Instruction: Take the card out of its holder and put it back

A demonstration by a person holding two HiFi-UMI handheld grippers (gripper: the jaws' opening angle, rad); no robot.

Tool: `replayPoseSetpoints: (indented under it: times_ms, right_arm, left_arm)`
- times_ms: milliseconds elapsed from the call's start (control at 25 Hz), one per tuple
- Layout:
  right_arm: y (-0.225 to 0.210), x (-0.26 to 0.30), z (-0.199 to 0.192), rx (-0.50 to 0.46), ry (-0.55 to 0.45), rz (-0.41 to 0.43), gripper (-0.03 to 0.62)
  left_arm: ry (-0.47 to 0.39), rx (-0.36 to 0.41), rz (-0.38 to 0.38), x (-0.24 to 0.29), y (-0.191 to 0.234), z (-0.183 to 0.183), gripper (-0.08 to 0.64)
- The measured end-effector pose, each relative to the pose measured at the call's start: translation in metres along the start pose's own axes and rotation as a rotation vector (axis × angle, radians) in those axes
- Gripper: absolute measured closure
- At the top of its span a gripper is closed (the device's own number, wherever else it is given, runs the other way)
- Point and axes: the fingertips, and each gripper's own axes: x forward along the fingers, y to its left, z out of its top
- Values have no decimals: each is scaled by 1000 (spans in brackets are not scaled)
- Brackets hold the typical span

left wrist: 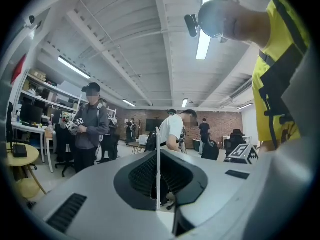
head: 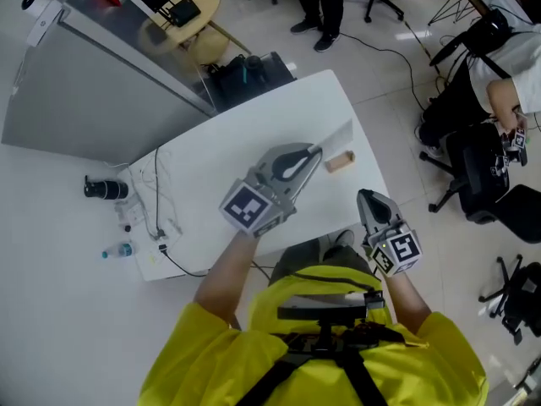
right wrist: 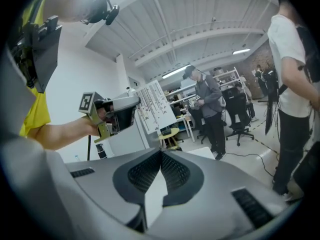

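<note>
The card (head: 336, 134) is out of its holder and up in the air over the white table (head: 237, 142), pinched at its near end by the left gripper (head: 314, 152) and sticking out from the tips toward 1 o'clock in the head view. In the left gripper view it shows edge-on as a thin pale line running straight up between the jaws, which are pressed together on it. It looks thin, light and fairly stiff, with a smooth face that could slip. I would judge a hold on the flat faces near one short end the safest, since that leaves the far edge free to go into the slot. The holder (head: 340, 161), a small wooden block, sits on the table just at 6 o'clock of the card and at about 4 o'clock of the left gripper's tips, apart from both. The right gripper (head: 376, 210) hangs at 5 o'clock of the holder by the table's near edge, its jaws together on nothing. A thin cable (head: 157, 194) lies at the table's 9 o'clock side.
</note>
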Motion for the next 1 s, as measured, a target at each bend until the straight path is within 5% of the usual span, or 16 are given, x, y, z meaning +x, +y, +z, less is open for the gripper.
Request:
replayPoseSetpoints:
  times_ms: [640, 1000]
  right_arm:
    - [-42, -11, -96, 138, 139, -31, 588]
    - [-59, -14, -120, 176, 171, -39, 588]
  left_arm:
    - [79, -123, -71, 69, 36, -208, 554]
    - [89, -157, -74, 78, 46, -249, 554]
